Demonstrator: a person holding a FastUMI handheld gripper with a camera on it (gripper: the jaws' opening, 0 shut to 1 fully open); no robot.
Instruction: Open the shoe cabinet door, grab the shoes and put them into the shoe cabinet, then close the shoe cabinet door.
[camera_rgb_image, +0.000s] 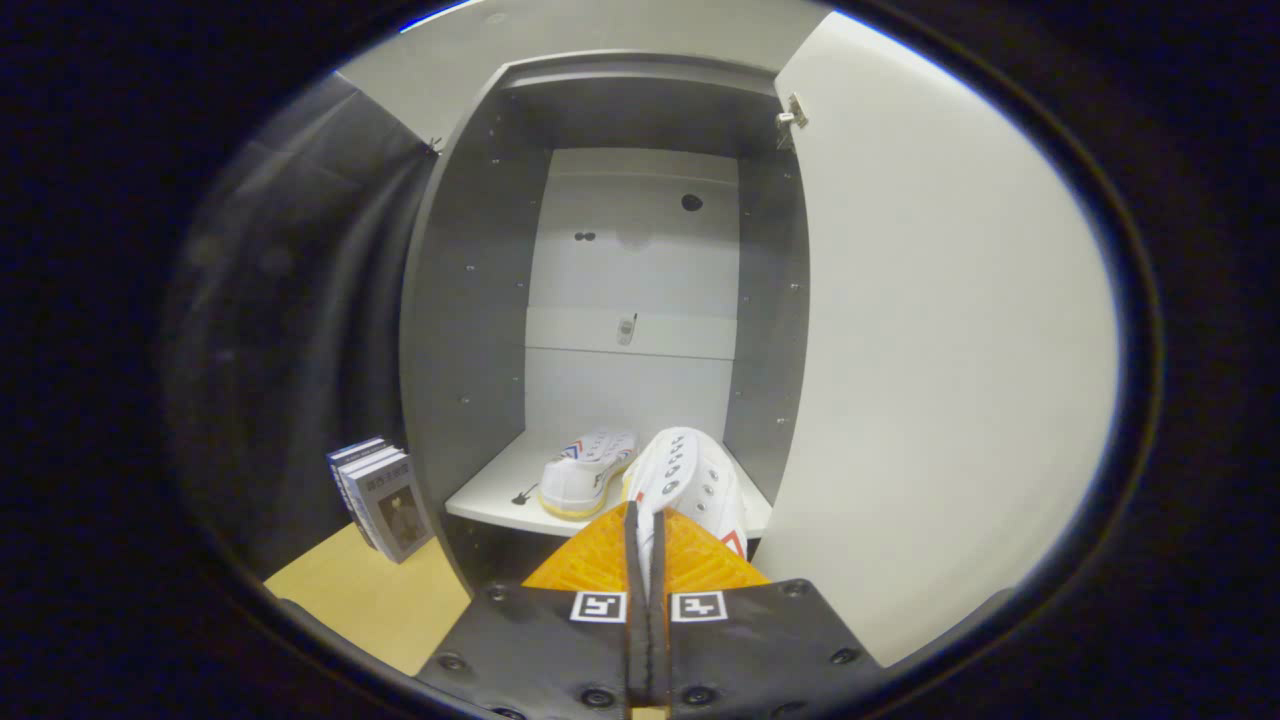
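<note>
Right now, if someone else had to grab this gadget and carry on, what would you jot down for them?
Gripper: fingers shut on the second shoe, pinching its edge, held at the cabinet's opening over the front of the shelf.
First shoe: already on the shelf, left of the held one.
Cabinet door: swung open on the right.
Done: door opened, one shoe stowed.
Left: set this shoe down beside the first, let go, back out, close the door.

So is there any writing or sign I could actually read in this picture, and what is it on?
Books beside the cabinet: cover writing too blurred to read.
Shoe on the shelf: side stripes, no readable words.
Gripper, shut on the second shoe: square coded markers, not words.
</note>
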